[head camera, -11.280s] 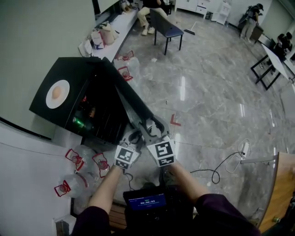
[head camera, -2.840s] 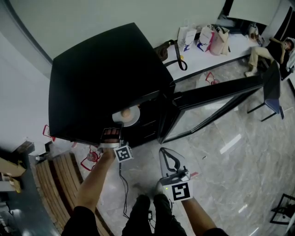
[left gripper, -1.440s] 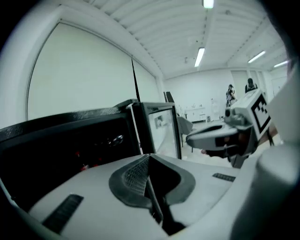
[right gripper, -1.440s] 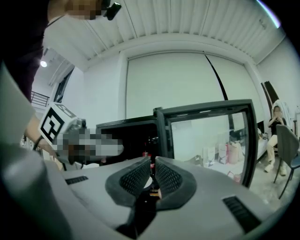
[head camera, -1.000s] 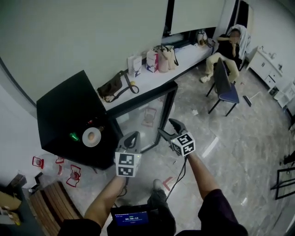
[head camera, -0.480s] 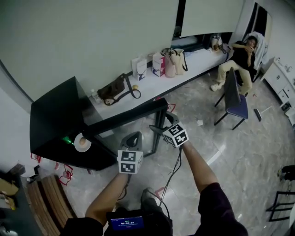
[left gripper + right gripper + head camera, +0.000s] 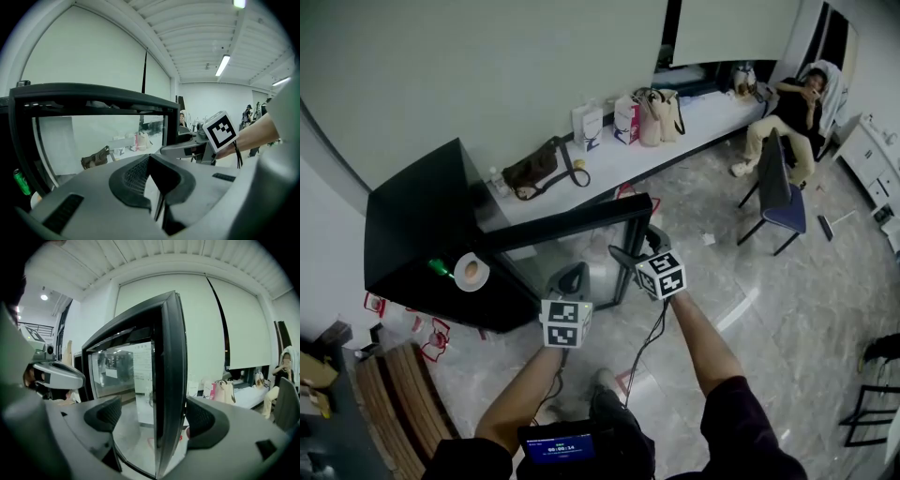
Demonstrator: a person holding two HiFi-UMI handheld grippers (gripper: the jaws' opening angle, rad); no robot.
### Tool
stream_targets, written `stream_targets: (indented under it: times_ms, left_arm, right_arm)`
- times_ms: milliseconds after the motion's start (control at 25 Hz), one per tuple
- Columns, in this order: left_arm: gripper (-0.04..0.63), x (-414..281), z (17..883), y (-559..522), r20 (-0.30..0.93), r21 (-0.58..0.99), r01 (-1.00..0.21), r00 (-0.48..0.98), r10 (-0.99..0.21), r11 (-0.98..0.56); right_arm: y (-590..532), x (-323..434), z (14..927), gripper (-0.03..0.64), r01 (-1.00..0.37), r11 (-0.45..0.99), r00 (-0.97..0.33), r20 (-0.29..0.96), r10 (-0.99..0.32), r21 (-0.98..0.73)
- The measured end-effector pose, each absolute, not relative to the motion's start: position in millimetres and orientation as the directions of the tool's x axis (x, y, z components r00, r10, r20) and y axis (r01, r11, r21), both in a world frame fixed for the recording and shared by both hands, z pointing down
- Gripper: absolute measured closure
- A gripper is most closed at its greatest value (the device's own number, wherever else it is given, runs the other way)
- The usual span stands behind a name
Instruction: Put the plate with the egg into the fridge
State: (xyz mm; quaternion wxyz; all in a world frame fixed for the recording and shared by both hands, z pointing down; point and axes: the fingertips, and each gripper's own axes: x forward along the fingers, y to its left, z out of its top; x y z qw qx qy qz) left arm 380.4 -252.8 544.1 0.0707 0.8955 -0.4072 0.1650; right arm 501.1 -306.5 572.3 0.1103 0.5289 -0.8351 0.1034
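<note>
The white plate with the egg point(image 7: 472, 272) sits inside the black fridge point(image 7: 412, 211), beside a green can point(image 7: 438, 267). The fridge's glass door point(image 7: 572, 223) stands open. My right gripper point(image 7: 636, 246) is open at the door's free edge. In the right gripper view that door edge point(image 7: 171, 380) stands between the spread jaws of the right gripper point(image 7: 154, 416), with a gap on each side. My left gripper point(image 7: 572, 277) is shut and empty, low in front of the door glass. From the left gripper point(image 7: 157, 180) I see the right gripper point(image 7: 187, 149) at the door.
A white counter point(image 7: 675, 131) along the wall holds a brown bag point(image 7: 539, 169) and several paper bags. A blue chair point(image 7: 783, 187) and a seated person point(image 7: 792, 103) are at the right. Water bottles point(image 7: 431, 333) and a wooden bench point(image 7: 389, 403) lie left of my feet.
My right gripper has moved left onto the door's free edge and its jaws have spread wider. The left gripper stays shut and low. The plate has not moved in the fridge.
</note>
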Motion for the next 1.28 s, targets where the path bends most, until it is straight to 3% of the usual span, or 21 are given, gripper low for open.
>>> stream_targets:
  times_ms: [400,640,880,1120,1200,1280]
  left_arm:
    - [0.586,309.4,537.5,-143.8,0.335,-0.003,-0.726,0.647,-0.685,-0.687]
    - [0.586,248.3,532.8,-70.6,0.32,0.023,-0.726,0.656,-0.683,-0.687]
    - [0.586,197.6,530.7,-8.3,0.318,0.059,-0.763,0.625,-0.713,-0.643]
    - [0.586,159.6,525.0,39.6,0.296,0.045,-0.816,0.562,-0.773,-0.576]
    - [0.586,145.5,519.1,51.2,0.286,0.048,-0.84,0.53,-0.799,-0.54]
    - [0.586,131.9,514.7,61.5,0.278,0.039,-0.863,0.493,-0.824,-0.503]
  right_arm:
    - [-170.9,471.0,568.9,0.204,-0.964,0.261,-0.262,0.301,-0.917,-0.042]
    - [-79.2,415.1,567.5,0.204,-0.97,0.244,-0.236,0.325,-0.916,-0.019]
    - [-1.7,338.9,563.9,0.204,-0.944,0.331,-0.32,0.306,-0.897,-0.019]
    - [55.3,258.8,551.8,0.21,-0.858,0.512,-0.507,0.25,-0.825,-0.05]
    - [67.3,238.5,536.6,0.248,-0.825,0.563,-0.561,0.201,-0.803,-0.054]
    - [73.7,223.6,523.0,0.34,-0.802,0.596,-0.595,0.157,-0.788,-0.049]
